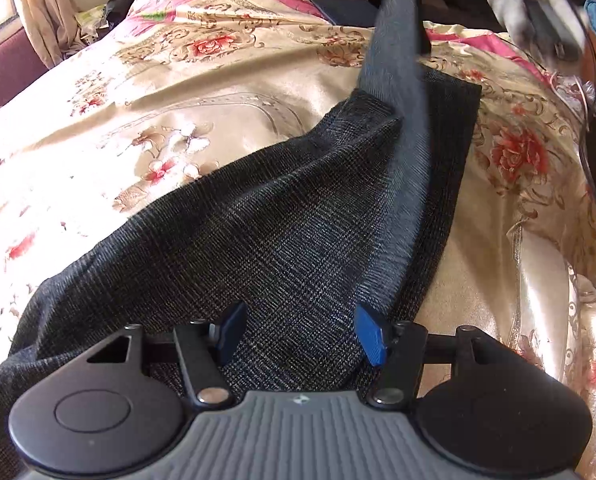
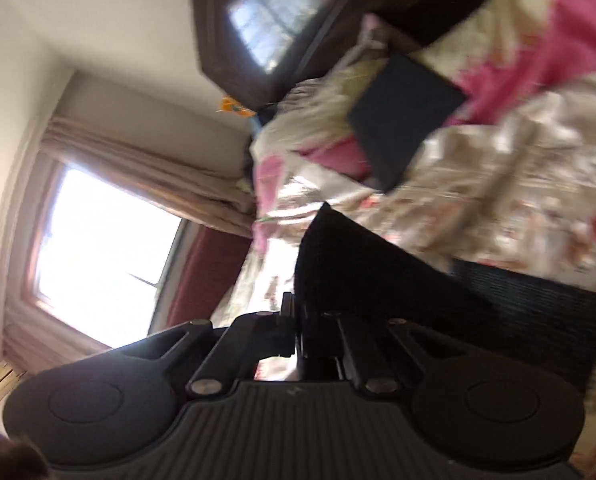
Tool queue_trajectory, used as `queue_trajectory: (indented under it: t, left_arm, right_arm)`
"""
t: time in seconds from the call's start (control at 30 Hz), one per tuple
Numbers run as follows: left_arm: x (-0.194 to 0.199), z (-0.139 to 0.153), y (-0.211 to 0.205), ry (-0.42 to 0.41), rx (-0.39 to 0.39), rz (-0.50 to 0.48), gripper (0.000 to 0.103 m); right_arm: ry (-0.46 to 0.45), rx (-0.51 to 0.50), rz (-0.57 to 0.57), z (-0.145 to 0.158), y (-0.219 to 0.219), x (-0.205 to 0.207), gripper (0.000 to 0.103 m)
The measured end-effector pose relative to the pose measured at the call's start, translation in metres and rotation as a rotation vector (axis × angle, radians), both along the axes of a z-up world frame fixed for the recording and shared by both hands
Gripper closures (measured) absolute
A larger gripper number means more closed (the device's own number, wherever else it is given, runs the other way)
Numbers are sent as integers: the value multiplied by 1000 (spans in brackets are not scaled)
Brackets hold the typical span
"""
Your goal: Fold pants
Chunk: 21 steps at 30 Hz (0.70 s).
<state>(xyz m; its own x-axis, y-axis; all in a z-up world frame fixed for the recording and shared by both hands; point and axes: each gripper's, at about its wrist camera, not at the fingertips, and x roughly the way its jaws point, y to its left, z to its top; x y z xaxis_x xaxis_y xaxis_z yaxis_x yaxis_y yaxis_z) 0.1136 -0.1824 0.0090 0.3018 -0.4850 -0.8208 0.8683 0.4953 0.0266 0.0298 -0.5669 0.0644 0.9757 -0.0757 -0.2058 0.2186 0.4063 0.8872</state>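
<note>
Blue pads (image 1: pixel 371 334) tip the two fingers of my left gripper (image 1: pixel 299 334), and they stand spread apart over the dark woven pants (image 1: pixel 258 232). Cloth lies under and between them, but whether the tips touch it I cannot tell. From there the pants run away across the bed: a broad panel spreads toward the left, while one narrow strip of the same fabric rises from the flat leg and climbs to the top of the left wrist view, toward my right gripper (image 1: pixel 537 12), which shows there only as a blur.

On that right gripper (image 2: pixel 296 316) the fingers are pressed together, pinching the edge of the pants (image 2: pixel 361 272); the fabric hangs from the tips as a black fold, lifted clear of the bedding. Beyond it more of the dark cloth lies flat at the right.

Under everything is a satin bedspread (image 1: pixel 202 92), cream with red flowers and pink patches. A dark flat folded thing (image 2: pixel 401 120) rests on it near the dark headboard (image 2: pixel 266 24), well apart from the pants. A curtain (image 2: pixel 146 168) hangs by a bright window (image 2: pixel 98 248).
</note>
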Motion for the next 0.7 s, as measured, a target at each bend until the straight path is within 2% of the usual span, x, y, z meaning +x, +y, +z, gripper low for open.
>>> queue_trajectory:
  t: [0.13, 0.23, 0.3, 0.37, 0.4, 0.47, 0.53, 0.57, 0.6, 0.63, 0.7]
  left_arm:
    - [2, 10, 0, -30, -4, 5, 31]
    - [5, 16, 1, -45, -16, 23, 31]
    - [5, 16, 4, -48, -24, 25, 31]
    - [5, 11, 6, -35, -28, 21, 31]
    - [5, 6, 6, -19, -29, 21, 31]
    - [3, -5, 6, 12, -19, 19, 31]
    - [-3, -13, 4, 18, -5, 11, 31]
    - [-5, -14, 4, 12, -2, 10, 31]
    - [-5, -14, 4, 12, 0, 9, 31]
    - [-3, -13, 3, 20, 1, 10, 31]
    - [2, -13, 2, 44, 4, 15, 30]
  right_arm:
    - [-102, -137, 170, 71, 35, 52, 99]
    - [-137, -188, 238, 98, 56, 71, 99]
    - [-184, -210, 246, 101, 62, 60, 99]
    - [-186, -192, 193, 81, 57, 30, 99]
    - [-155, -170, 145, 63, 49, 14, 99]
    - [2, -114, 18, 10, 24, -14, 99]
    - [201, 42, -116, -58, -6, -42, 99]
    - [258, 75, -164, -83, -13, -57, 99]
    - [294, 86, -194, -100, -17, -70, 99]
    - [290, 96, -201, -110, -17, -80, 99]
    - [288, 45, -197, -107, -11, -86, 99]
